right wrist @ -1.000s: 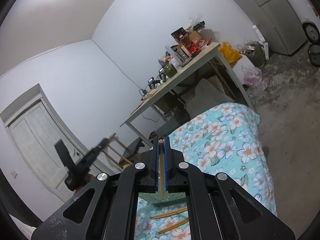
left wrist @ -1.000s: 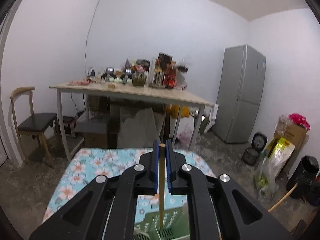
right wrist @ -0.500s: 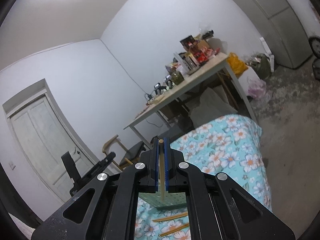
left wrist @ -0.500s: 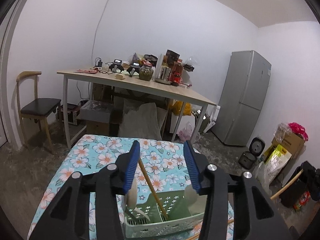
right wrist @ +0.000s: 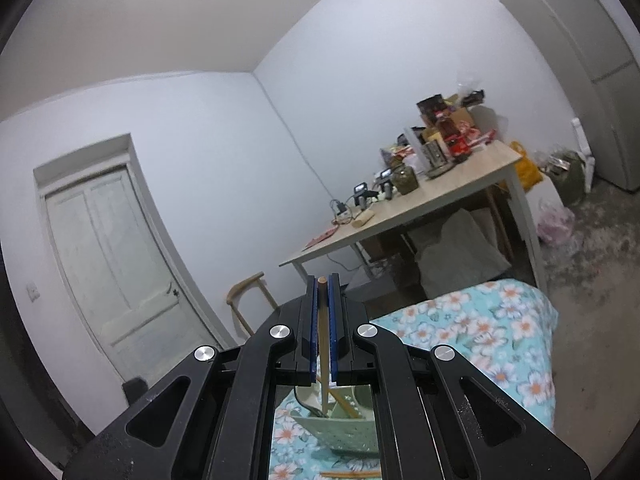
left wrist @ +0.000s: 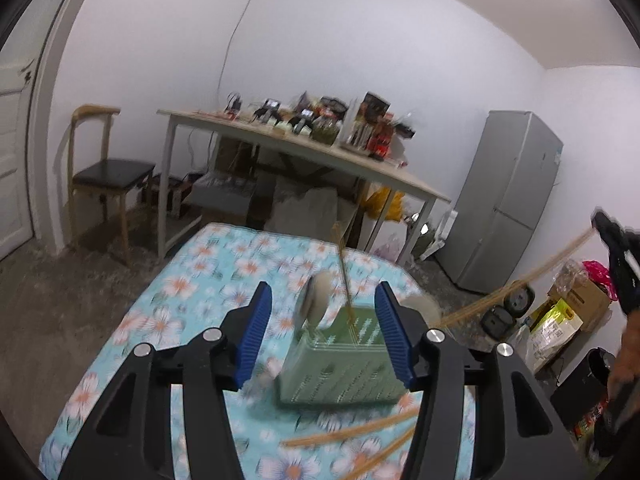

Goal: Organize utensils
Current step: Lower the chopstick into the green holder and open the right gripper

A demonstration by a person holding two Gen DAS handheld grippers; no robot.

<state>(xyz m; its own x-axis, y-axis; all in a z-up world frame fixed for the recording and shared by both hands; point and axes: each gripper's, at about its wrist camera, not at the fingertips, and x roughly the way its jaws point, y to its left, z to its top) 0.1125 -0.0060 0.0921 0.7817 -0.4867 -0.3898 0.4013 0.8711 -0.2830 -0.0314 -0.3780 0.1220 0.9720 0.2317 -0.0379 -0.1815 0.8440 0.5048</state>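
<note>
while my two claws hang over the flowered surface [left wrist: 188, 280], this is how things stand:

left claw [left wrist: 323, 332]: my blue pads are spread wide with nothing between them; the green basket sits in the gap beyond them, untouched by me.

right claw [right wrist: 322, 328]: my pads are pressed together on one wooden chopstick [right wrist: 322, 344], which runs straight along the pads, its round tip just past their ends and its lower end pointing down toward the basket.

green basket [left wrist: 340, 372]: a perforated plastic holder, standing on the flowered surface; in the right wrist view it shows below my right claw [right wrist: 344, 428].

in the basket: a thin chopstick [left wrist: 343, 276] stands tilted in it, and a pale spoon [left wrist: 314, 304] stands beside that; another pale rounded piece shows at the basket's right edge, too blurred to name.

loose chopsticks [left wrist: 352, 432]: two lie on the surface just in front of the basket, near my left claw's right arm.

seen from the left: my right claw [left wrist: 616, 248] is at the right edge, blurred, with its chopstick [left wrist: 520, 280] slanting down toward the basket.

room behind: a cluttered table [left wrist: 320, 152], a chair [left wrist: 108, 172], a grey fridge [left wrist: 508, 204], a white door [right wrist: 116, 264].
</note>
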